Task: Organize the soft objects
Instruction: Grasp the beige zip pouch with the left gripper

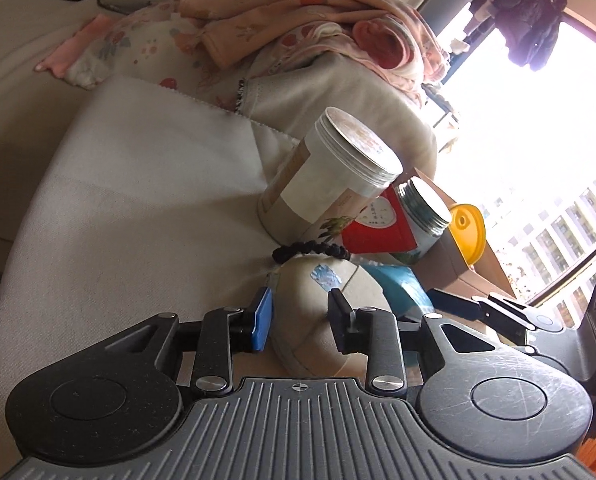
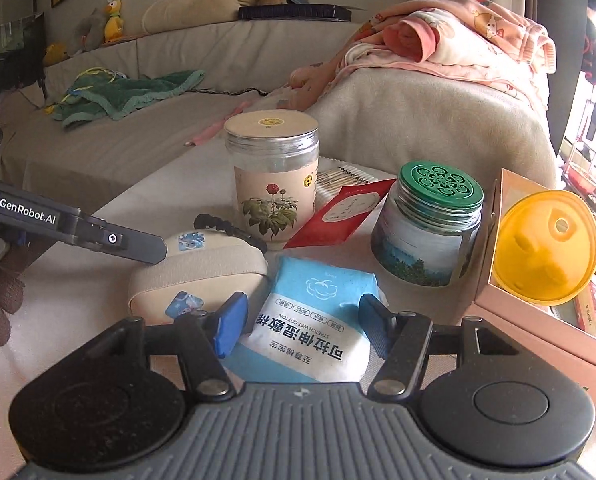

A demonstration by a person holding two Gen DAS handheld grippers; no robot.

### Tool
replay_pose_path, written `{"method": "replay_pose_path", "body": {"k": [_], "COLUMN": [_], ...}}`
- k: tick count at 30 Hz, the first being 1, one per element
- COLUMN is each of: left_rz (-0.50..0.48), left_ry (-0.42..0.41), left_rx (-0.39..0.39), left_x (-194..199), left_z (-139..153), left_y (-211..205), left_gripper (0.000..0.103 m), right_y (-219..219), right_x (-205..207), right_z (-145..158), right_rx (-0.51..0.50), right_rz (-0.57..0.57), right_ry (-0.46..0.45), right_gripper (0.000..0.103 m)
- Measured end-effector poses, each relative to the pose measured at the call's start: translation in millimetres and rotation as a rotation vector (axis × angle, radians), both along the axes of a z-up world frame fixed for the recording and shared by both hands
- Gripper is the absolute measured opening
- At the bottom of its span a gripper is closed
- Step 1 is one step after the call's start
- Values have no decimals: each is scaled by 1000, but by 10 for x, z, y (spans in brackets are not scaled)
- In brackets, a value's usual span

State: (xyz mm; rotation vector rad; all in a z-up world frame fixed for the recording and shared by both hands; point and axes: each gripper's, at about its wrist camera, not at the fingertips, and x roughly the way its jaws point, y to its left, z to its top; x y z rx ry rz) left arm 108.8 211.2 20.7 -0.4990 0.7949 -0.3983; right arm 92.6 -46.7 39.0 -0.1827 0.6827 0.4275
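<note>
The right gripper (image 2: 300,330) stands part open around the blue and white wipes pack (image 2: 318,320), printed "STRETCH WET COTTON"; I cannot tell if its pads press on the pack, which lies flat on the sofa seat (image 2: 97,312), long axis running away from the gripper. Just left, the left gripper (image 1: 300,322), marked "GenRobot.AI", straddles the beige pouch (image 1: 322,312) with a narrow gap, pads not pressing. The pouch lies lengthwise, a black hair tie (image 2: 233,228) at its far end. Behind stand a flower-label jar (image 2: 273,184) and a green-lid jar (image 2: 430,224).
</note>
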Motion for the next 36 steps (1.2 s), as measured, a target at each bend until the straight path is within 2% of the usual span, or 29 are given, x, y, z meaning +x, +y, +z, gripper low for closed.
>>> {"method": "replay_pose_path", "body": {"k": [2, 4, 5, 7, 10, 14, 17, 19, 20, 22, 26, 30, 32, 34, 36], "left_rz": [25, 20, 15, 3, -31, -128, -184, -174, -162, -131, -84, -67, -65, -84, -107], "left_ry": [14, 24, 33, 45, 31, 18, 17, 21, 24, 23, 37, 43, 55, 61, 19], "left_rx": [6, -12, -30, -48, -15, 30, 50, 41, 24, -14, -92, -151, -157, -128, -93], "left_x": [-9, -34, -45, -58, -73, -103, -158, -182, -181, -163, -83, 1, 26, 31, -37], "left_z": [-7, -28, -40, -46, 6, 53, 60, 45, 30, -11, -116, -192, -196, -121, 19], "left_y": [51, 90, 102, 102, 60, -62, -136, -127, -105, -55, -2, -45, -90, -153, -223], "left_gripper": [39, 40, 40, 40, 40, 41, 42, 42, 42, 42, 47, 49, 53, 54, 55], "right_y": [26, 5, -41, -63, -174, -259, -232, -147, -114, -31, -8, -23, -29, -51, -92], "right_x": [11, 68, 41, 16, 2, -113, -104, -44, -30, -33, -38, -69, -70, -76, -98], "right_z": [-60, -215, -234, -230, -118, 105, 164, 139, 113, 73, 53, 42, 41, 45, 51], "right_rx": [-36, -32, 4, 3, 54, 63, 74, 68, 54, 12, 17, 20, 24, 35, 45], "right_rz": [-16, -17, -28, -13, -18, -6, 23, 30, 32, 31, 29, 32, 30, 25, 21], "right_ry": [23, 113, 97, 92, 89, -17, -11, 13, 15, -17, -24, -33, -33, -26, -20], "right_gripper": [63, 63, 63, 63, 60, 60, 59, 48, 46, 46, 46, 46, 46, 46, 46]}}
